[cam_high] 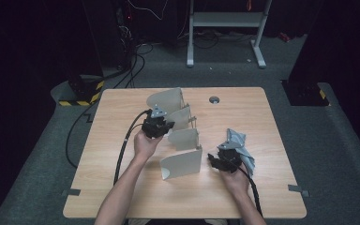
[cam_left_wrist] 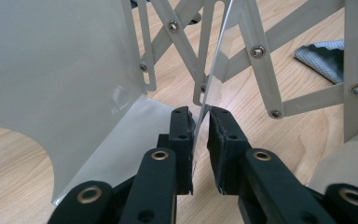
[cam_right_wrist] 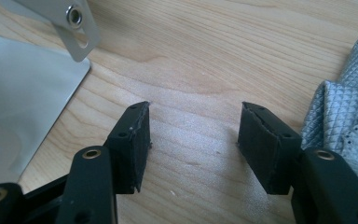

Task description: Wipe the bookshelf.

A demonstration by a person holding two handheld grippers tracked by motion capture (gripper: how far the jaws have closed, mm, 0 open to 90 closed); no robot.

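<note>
Expandable file rack [cam_high: 180, 136]: grey, plate dividers joined by a scissor lattice, stood at mid-counter [cam_high: 122, 197] and seen already pulled out into a curved line of four plates, the far plate [cam_high: 165, 99] toward the back edge, the near plate [cam_high: 182, 164] toward the person.

Left gripper [cam_high: 166, 125]: held against the second plate from the back. In the left gripper view the left gripper [cam_left_wrist: 201, 140] is seen nearly closed, the thin plate edge [cam_left_wrist: 214, 70] running up between the two pads; a grip on that edge is judged likely, though a sliver of gap remains visible on one side.

Right gripper [cam_high: 212, 158]: held just beside the near plate, apart from it. In the right gripper view the right gripper [cam_right_wrist: 193, 144] is seen wide open over bare wood, nothing held.

Grey quilted cloth [cam_high: 243, 147]: crumpled on the counter under and behind the right hand, untouched.

Progress, as judged: rack largely extended; spacing uneven, row bent. Remaining work is judged to be straightening or further adjustment, with the near end not yet taken.
</note>
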